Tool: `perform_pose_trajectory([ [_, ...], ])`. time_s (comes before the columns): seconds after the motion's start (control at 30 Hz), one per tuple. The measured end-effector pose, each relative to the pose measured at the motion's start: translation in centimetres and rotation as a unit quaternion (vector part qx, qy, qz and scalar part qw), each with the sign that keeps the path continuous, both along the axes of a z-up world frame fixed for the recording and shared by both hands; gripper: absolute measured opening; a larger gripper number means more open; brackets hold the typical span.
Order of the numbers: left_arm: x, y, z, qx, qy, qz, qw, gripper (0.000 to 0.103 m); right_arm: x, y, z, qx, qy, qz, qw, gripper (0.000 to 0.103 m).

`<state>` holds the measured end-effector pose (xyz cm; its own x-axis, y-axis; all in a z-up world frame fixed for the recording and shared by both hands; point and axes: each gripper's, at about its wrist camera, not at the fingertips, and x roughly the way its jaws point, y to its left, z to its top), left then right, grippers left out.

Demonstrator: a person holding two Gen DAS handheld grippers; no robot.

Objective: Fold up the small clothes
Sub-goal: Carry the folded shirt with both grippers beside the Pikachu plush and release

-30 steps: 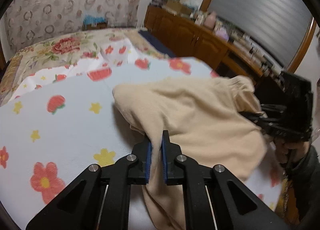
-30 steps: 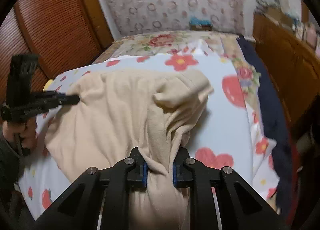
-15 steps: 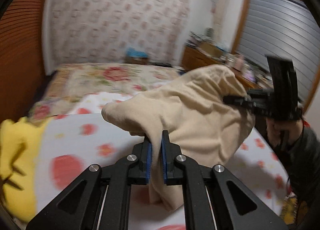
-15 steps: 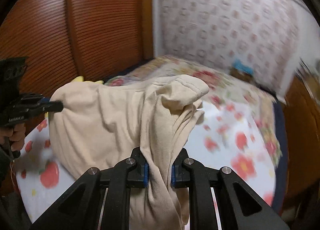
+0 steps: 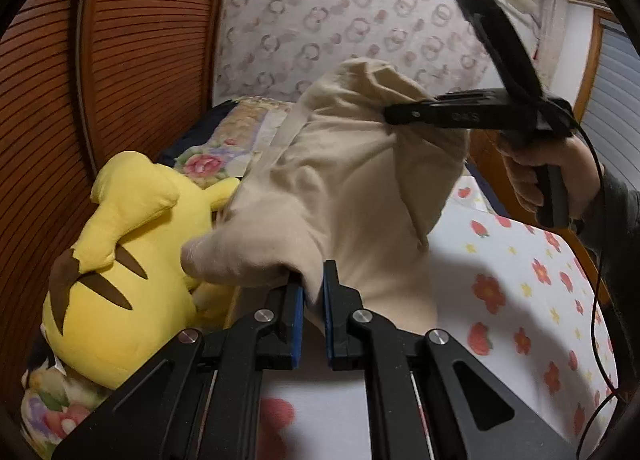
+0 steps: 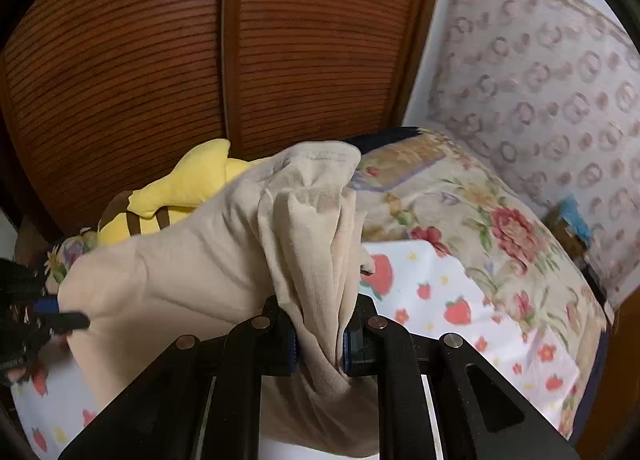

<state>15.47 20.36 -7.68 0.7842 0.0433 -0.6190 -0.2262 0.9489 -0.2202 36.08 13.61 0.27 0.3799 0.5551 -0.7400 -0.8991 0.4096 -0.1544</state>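
Note:
A beige garment (image 5: 344, 188) hangs in the air between both grippers, above the bed. My left gripper (image 5: 314, 292) is shut on one bunched corner of it. My right gripper (image 6: 320, 334) is shut on a thick gathered fold of the same beige garment (image 6: 224, 260). The right gripper also shows in the left wrist view (image 5: 394, 114), held by a hand, its tips pinching the cloth high at the right. The left gripper shows in the right wrist view (image 6: 60, 310) at the far left edge, pinching the cloth.
A yellow plush toy (image 5: 128, 260) lies at the left by the louvred wooden doors (image 6: 160, 60). A white sheet with strawberries and flowers (image 5: 520, 300) covers the bed, over a floral quilt (image 6: 480, 220). A patterned curtain (image 5: 340, 20) hangs behind.
Both grippers have lifted the garment off the bed and swung to the left, towards the wooden doors and the plush toy. Both grips have held.

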Motion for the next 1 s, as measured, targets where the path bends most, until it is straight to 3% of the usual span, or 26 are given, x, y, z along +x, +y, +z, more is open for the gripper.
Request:
perform_pose_trajectory([
  [0.07, -0.3, 0.3, 0.3, -0.002, -0.01, 0.008, 0.9999, 0.009, 1.0, 1.6, -0.3, -0.003, 0.005, 0.008, 1.0, 0.015],
  [0.2, -0.5, 1.4, -0.5, -0.005, 0.008, 0.02, 0.9998, 0.009, 3.0, 3.2, -1.2, -0.003, 0.021, 0.014, 1.0, 0.017],
  [0.3, -0.4, 1.5, -1.4, 0.001, 0.03, 0.026, 0.9992, 0.009, 4.4, 2.8, -1.4, 0.013, 0.034, -0.019, 0.999, 0.032],
  [0.4, -0.6, 1.5, -1.8, 0.001, 0.042, 0.026, 0.9988, 0.009, 5.2, 1.6, -0.4, 0.06, 0.024, -0.08, 0.995, 0.046],
  [0.5, -1.0, 1.5, -1.6, 0.0, 0.047, 0.025, 0.9986, 0.009, 5.6, 0.3, -0.2, 0.085, 0.044, -0.097, 0.991, 0.046],
  [0.77, -1.4, 1.2, -1.5, 0.017, 0.05, 0.023, 0.9983, 0.011, 5.9, -1.3, -5.0, 0.059, 0.084, -0.109, 0.989, 0.046],
  [0.83, -1.6, 0.9, -1.2, 0.032, 0.052, 0.02, 0.9979, 0.022, 5.6, -2.3, -5.1, 0.064, 0.084, -0.118, 0.987, 0.046],
  [0.9, -2.0, 0.4, -0.7, 0.041, 0.042, 0.01, 0.9982, 0.046, 4.6, -3.5, -4.8, 0.075, 0.085, -0.128, 0.985, 0.046],
  [0.93, -2.3, 0.1, -0.3, 0.048, 0.036, 0.007, 0.9982, 0.047, 3.9, -4.2, -4.3, 0.08, 0.081, -0.134, 0.984, 0.046],
  [0.97, -2.5, -0.2, 0.0, 0.054, 0.03, 0.003, 0.9981, 0.055, 3.1, -5.1, -4.0, 0.085, 0.078, -0.137, 0.984, 0.046],
  [1.0, -2.8, -0.8, 0.5, 0.063, 0.027, 0.0, 0.9977, 0.075, 2.3, -6.0, -3.7, 0.09, 0.075, -0.138, 0.983, 0.046],
])
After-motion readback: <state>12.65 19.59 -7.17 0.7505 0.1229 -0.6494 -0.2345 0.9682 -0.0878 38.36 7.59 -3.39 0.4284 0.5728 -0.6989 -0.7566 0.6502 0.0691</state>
